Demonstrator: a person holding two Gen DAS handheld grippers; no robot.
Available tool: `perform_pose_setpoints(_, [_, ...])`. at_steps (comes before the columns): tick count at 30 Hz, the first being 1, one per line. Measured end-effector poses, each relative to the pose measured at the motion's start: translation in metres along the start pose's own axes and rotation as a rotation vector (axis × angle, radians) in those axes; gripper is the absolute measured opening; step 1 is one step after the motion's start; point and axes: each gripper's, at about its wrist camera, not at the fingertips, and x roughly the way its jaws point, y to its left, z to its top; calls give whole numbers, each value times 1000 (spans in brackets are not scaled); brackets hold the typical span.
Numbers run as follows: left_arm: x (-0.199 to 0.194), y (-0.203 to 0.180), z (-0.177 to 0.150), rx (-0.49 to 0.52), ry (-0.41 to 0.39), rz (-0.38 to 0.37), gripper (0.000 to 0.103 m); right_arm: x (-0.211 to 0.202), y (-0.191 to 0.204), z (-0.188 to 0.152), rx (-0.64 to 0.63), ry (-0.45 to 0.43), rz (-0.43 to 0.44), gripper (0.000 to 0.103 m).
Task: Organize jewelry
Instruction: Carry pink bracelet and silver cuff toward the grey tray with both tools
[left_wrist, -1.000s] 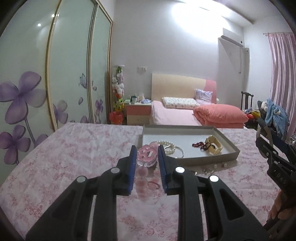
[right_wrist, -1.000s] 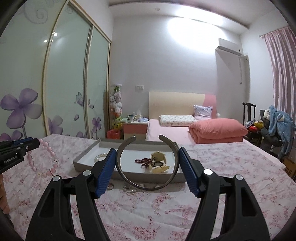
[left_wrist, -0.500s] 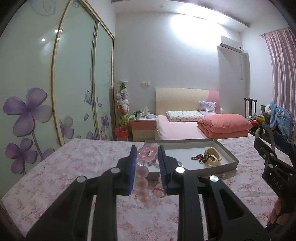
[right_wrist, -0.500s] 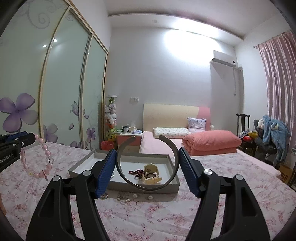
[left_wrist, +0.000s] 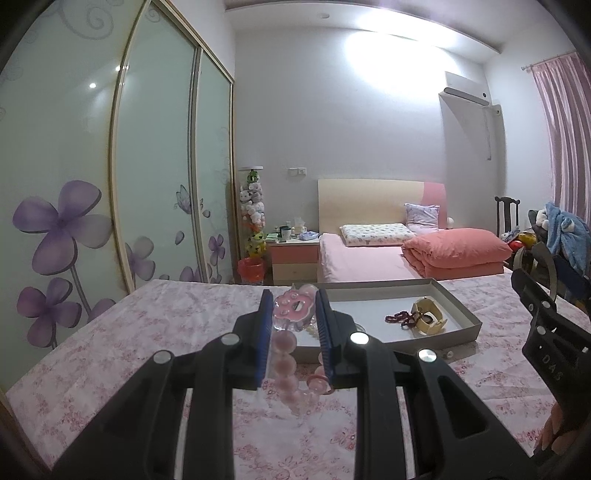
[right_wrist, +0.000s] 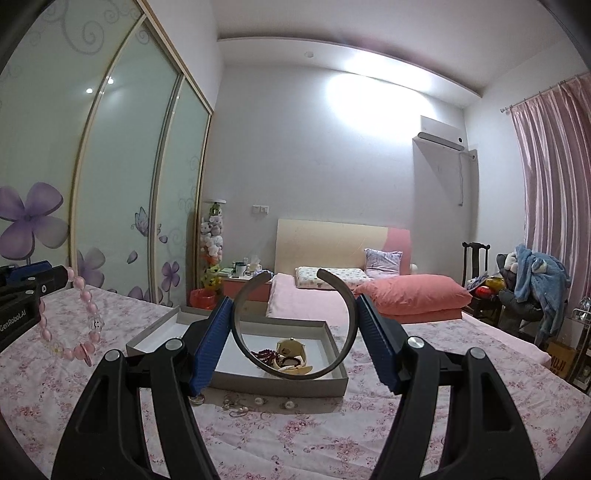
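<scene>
While both claws hover short of grey cardboard tray (right_wrist: 334, 338) | left gripper (left_wrist: 291, 325) pinches pink bead bracelet (left_wrist: 286, 363) | right gripper (right_wrist: 295, 328) spans grey metal open bangle (right_wrist: 295, 371) | risk: dangling beads snag tray rim, springy bangle pops out

- The left wrist view looks forward along its own fingers, close above the floral bedspread (left_wrist: 110, 350), facing the grey tray (left_wrist: 458, 306) just beyond the fingertips.
- The right wrist view looks forward the same way from the tray's (right_wrist: 332, 384) near side, at similar closeness.
- Both share the tray, the bed (left_wrist: 369, 258) and wardrobe doors (left_wrist: 159, 166) behind it.
- Each catches the other gripper at its frame edge, beside the tray.
</scene>
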Motion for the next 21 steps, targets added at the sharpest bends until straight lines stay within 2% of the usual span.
perform_pose_setpoints(17, [7, 1, -3, -2, 17, 2, 24, 6, -1, 2, -2, 15, 10, 68])
perform_pose_setpoints(21, [13, -4, 5, 29, -18, 10, 24, 17, -2, 10, -16, -4, -7, 68])
